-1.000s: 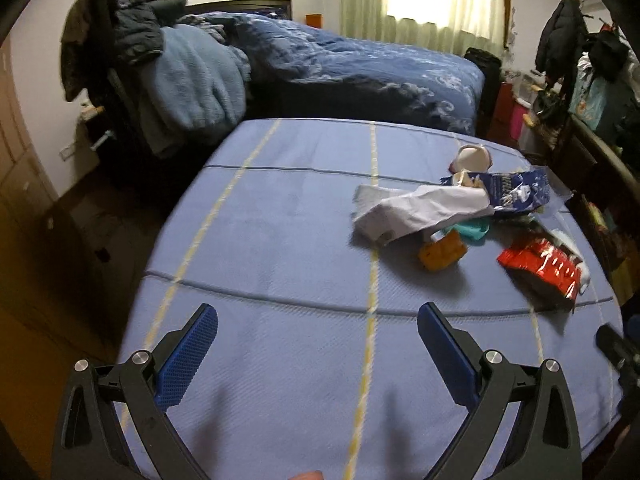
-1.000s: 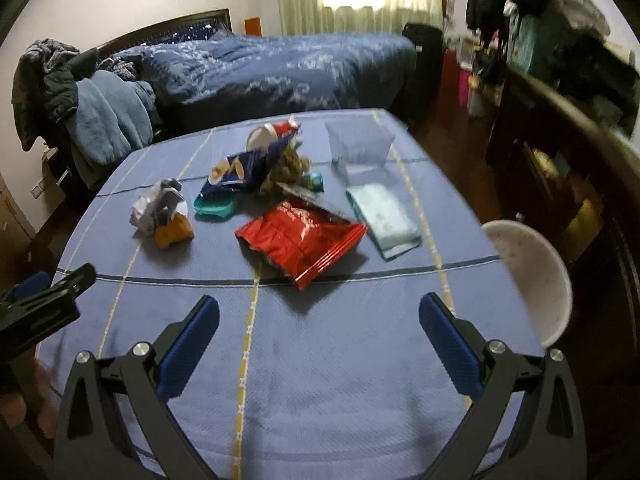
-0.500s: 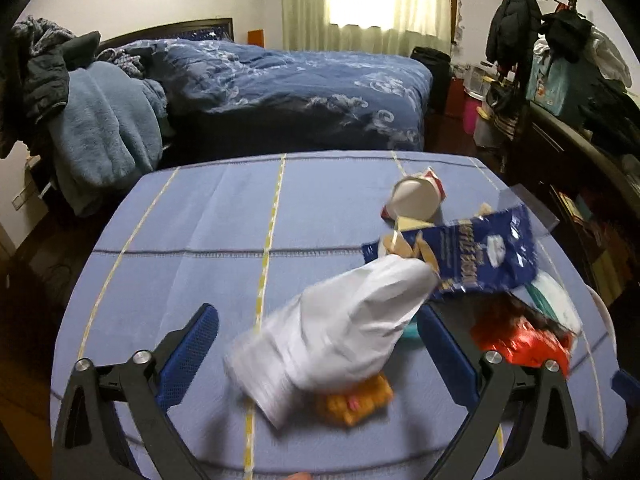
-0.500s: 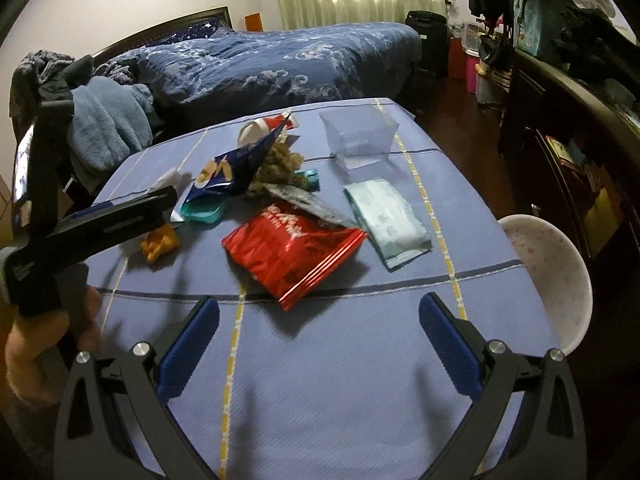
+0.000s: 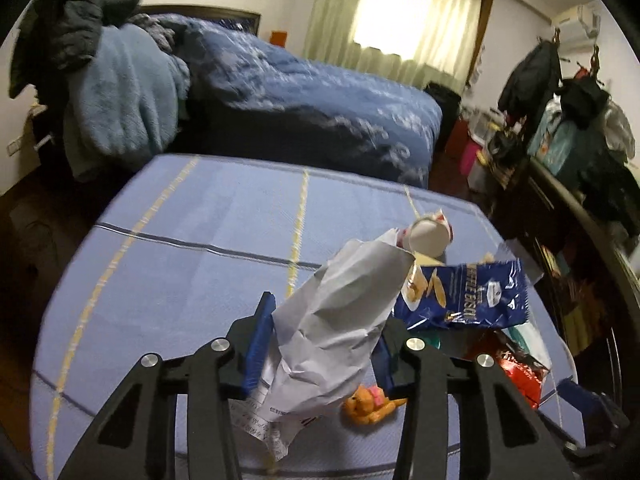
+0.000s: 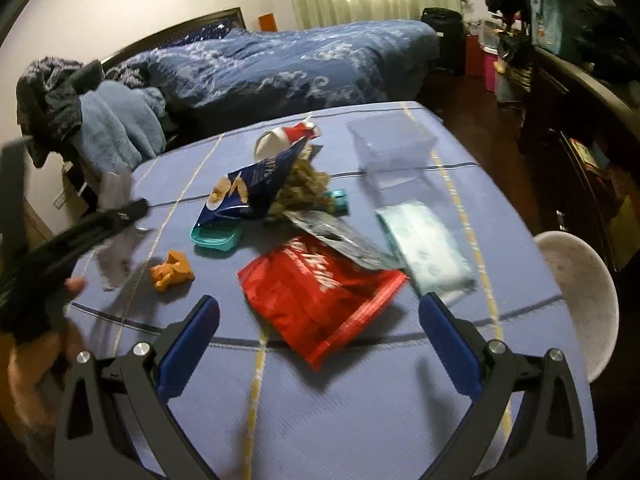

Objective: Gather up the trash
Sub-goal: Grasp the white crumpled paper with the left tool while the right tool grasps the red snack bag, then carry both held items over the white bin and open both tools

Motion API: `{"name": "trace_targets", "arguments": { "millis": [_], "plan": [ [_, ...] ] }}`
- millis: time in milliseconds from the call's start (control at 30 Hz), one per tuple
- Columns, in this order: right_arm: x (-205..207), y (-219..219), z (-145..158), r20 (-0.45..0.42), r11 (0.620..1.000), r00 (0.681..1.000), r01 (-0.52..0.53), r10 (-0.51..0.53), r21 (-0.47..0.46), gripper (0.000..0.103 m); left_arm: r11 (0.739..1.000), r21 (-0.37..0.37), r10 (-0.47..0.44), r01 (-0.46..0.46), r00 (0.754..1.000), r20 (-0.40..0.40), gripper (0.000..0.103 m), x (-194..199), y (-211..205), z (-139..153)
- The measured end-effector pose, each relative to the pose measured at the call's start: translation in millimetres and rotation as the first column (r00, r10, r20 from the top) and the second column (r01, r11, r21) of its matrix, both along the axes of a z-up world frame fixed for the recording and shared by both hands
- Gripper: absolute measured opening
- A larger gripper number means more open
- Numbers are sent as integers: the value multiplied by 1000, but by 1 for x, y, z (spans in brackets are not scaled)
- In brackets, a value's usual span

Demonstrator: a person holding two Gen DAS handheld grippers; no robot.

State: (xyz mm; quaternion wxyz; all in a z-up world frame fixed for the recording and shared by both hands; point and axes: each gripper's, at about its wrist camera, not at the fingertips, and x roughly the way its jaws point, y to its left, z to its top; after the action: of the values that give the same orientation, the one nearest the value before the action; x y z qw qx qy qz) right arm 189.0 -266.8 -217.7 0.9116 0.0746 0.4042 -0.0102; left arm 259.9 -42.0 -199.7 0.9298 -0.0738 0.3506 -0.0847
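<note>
My left gripper [image 5: 324, 344] is shut on a crumpled white paper bag [image 5: 340, 320] and holds it tilted above the blue tablecloth. Below it lies a small orange toy-like scrap [image 5: 370, 400], also in the right wrist view [image 6: 172, 270]. Beyond are a blue biscuit bag [image 5: 464, 296], a paper cup [image 5: 428, 234] and a red snack bag [image 5: 520, 372]. My right gripper [image 6: 320, 340] is open and empty, just in front of the red snack bag [image 6: 320, 292]. The blue biscuit bag [image 6: 256, 180], a teal lid [image 6: 216, 236], a silver wrapper [image 6: 340, 236] and a pale wipes pack [image 6: 424, 248] lie behind it.
A clear plastic box [image 6: 392, 146] stands at the table's far right. A white round stool [image 6: 576, 296] is beside the table's right edge. A bed with blue bedding [image 6: 288, 68] lies beyond the table. Dark furniture [image 6: 580, 120] lines the right wall.
My left gripper has closed on the white paper bag and lifted it off the table. My right gripper has moved closer to the red snack bag, still open.
</note>
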Motion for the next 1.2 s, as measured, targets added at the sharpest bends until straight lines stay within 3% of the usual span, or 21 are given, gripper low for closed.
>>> {"name": "trace_targets", "arguments": {
  "millis": [67,133,167,233,267,367,533,667,833,1000,1200],
  "plan": [
    [11,6,-6,-27,1000,1000,12,-12,-29,97,1000,-6,19,-19,1000,20,44,-7,8,6],
    [21,8,-14,-57,999,998,26,-28,-32,88,999,-15,29,-28,999,33,44,-14,15,12],
    [24,8,-18,-68,999,997,30,-32,-33,70,999,-20,35,-34,999,38,44,-18,18,15],
    [26,8,-21,-68,999,997,27,-29,-34,45,999,-27,34,-33,999,42,44,-24,21,19],
    [22,7,-19,-51,1000,999,18,-18,-14,38,999,-27,33,-32,998,44,44,-25,21,20],
    [3,-1,-6,16,999,1000,-12,12,45,31,999,-22,27,-25,998,58,45,-30,21,25],
    [-37,-17,19,87,985,994,-84,71,149,31,998,-61,-20,24,997,68,45,-44,14,33],
    [-65,-28,31,124,977,989,-104,82,184,30,991,-78,-106,113,991,87,45,-60,-8,40],
    [-101,-60,38,171,990,985,-1,-23,141,30,966,-64,-243,251,964,107,46,-75,-53,47],
    [-126,-113,39,194,980,966,148,-172,135,31,906,-70,-411,416,908,83,46,-79,-123,48],
    [-149,-183,30,204,928,905,364,-373,81,31,826,-39,-559,563,826,71,46,-76,-227,47]
  ]
}}
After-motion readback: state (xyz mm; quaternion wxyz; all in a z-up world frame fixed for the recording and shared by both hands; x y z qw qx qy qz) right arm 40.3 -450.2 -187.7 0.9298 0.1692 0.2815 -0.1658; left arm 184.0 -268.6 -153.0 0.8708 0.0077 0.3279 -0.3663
